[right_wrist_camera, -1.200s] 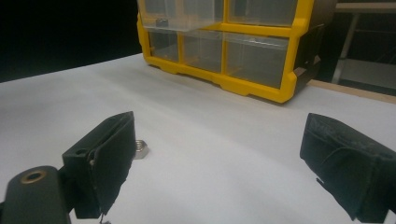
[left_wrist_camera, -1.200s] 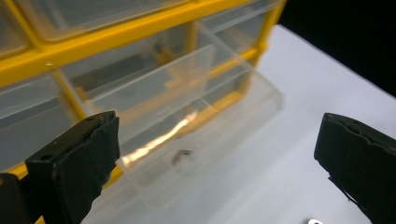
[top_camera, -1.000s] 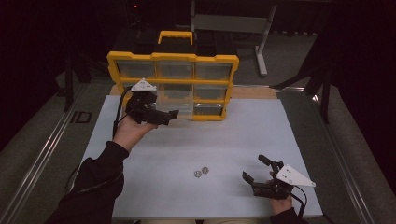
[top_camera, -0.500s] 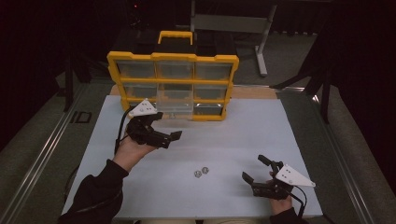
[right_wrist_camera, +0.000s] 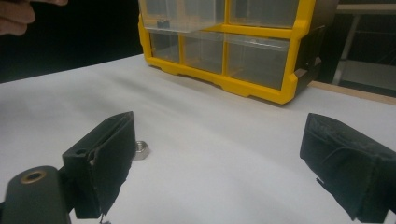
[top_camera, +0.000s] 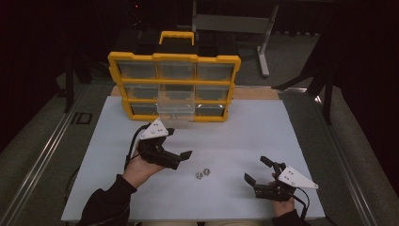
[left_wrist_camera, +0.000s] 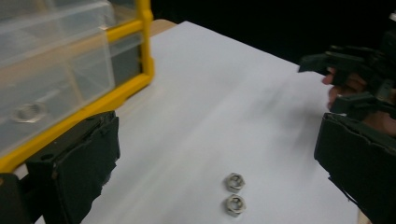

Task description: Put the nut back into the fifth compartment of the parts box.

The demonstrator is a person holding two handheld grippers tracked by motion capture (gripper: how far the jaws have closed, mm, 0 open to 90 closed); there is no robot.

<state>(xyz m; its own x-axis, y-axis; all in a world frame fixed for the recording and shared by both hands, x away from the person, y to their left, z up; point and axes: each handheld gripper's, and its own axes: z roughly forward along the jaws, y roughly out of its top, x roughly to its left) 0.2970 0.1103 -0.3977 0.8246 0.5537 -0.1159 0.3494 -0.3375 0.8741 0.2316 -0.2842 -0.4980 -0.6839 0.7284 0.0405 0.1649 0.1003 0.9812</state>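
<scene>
Left gripper (top_camera: 181,153) came back from the yellow box (top_camera: 174,87) w/ jaws released, empty, approx. over two nuts (top_camera: 203,173) at its 4 o'clock. Right gripper (top_camera: 258,170) rests, jaws released. Next pick seems near.

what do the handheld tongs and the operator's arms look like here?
Both tongs, left and right, are black, each with two blocky padded jaws and a pale grey three-cornered plate on top. A black cable trails from the left one. The person wears dark long sleeves.
</scene>
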